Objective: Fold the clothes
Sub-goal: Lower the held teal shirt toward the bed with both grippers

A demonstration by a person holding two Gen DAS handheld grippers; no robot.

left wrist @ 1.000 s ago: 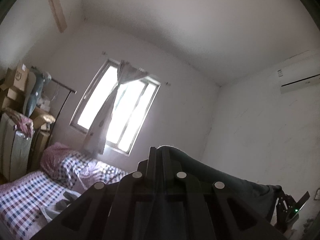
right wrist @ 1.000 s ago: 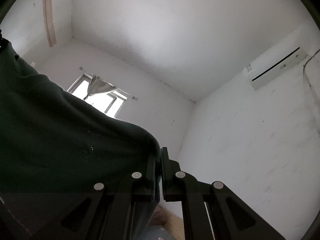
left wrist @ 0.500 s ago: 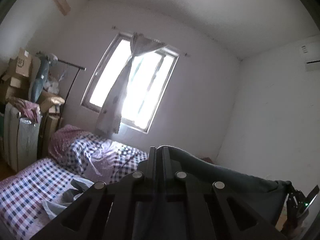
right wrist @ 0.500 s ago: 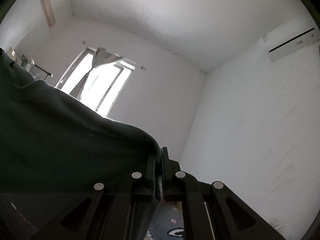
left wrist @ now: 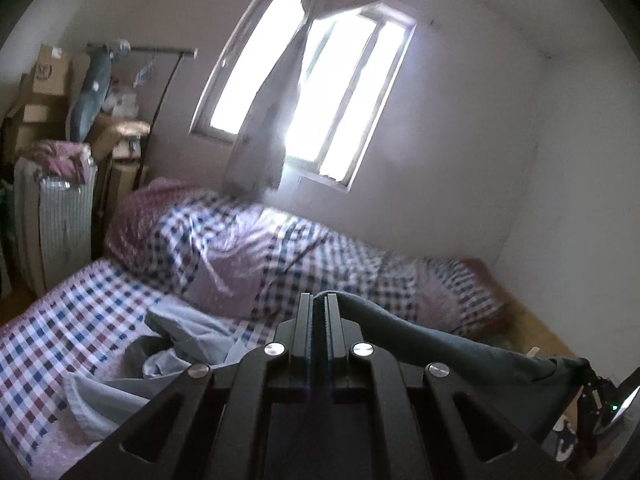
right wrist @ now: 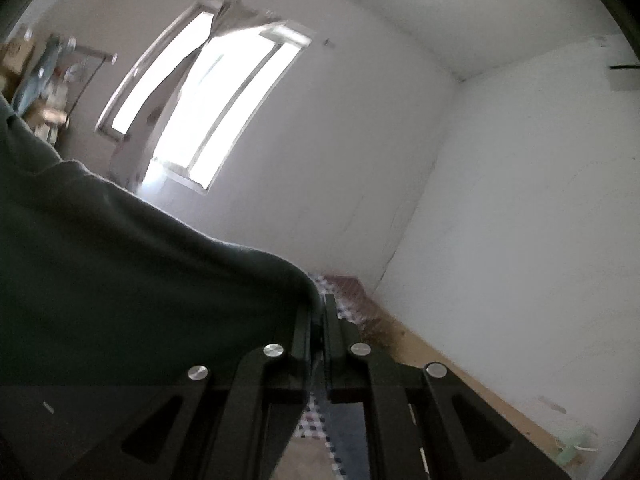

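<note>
Small white-walled bedroom, daylight pouring in

A bright window [left wrist: 304, 92] with a knotted pale curtain [left wrist: 272, 112] sits above the bed [left wrist: 72, 320] in its checked cover. Left of the window stand a clothes rail [left wrist: 160, 80], stacked cardboard boxes [left wrist: 44, 80] and a white ribbed cabinet [left wrist: 60, 232]. Wooden floor [right wrist: 460, 376] runs along the right wall [right wrist: 540, 220].

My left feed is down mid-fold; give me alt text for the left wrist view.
The left gripper is shut on a dark green garment that stretches right to the right gripper. Beyond lie a checkered bed with crumpled grey clothes, and a bright window with a tied curtain.
</note>
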